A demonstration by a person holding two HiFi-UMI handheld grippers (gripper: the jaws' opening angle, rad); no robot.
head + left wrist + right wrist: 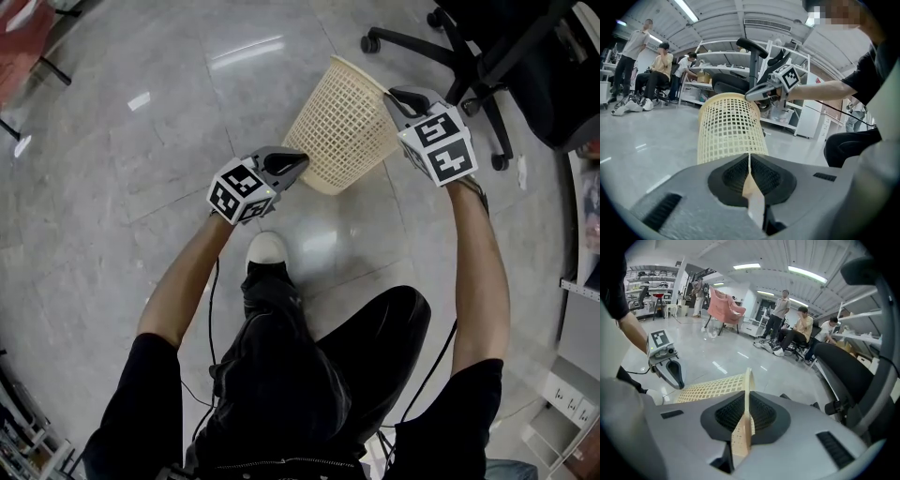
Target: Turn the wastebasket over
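As it tilts, the wastebasket [342, 127] shows cream latticework.

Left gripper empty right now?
No, the left gripper has its jaws closed on a thin cream edge of the wastebasket.

The right gripper [397, 97] hides part of the wastebasket [339, 127] in the head view

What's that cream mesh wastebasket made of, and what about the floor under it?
The cream lattice wastebasket looks like moulded plastic with a matte finish: an even grid of square holes with a smooth solid rim. The grey floor looks like polished stone or tile, and it is glossy: it mirrors lights and shows thin joint lines.
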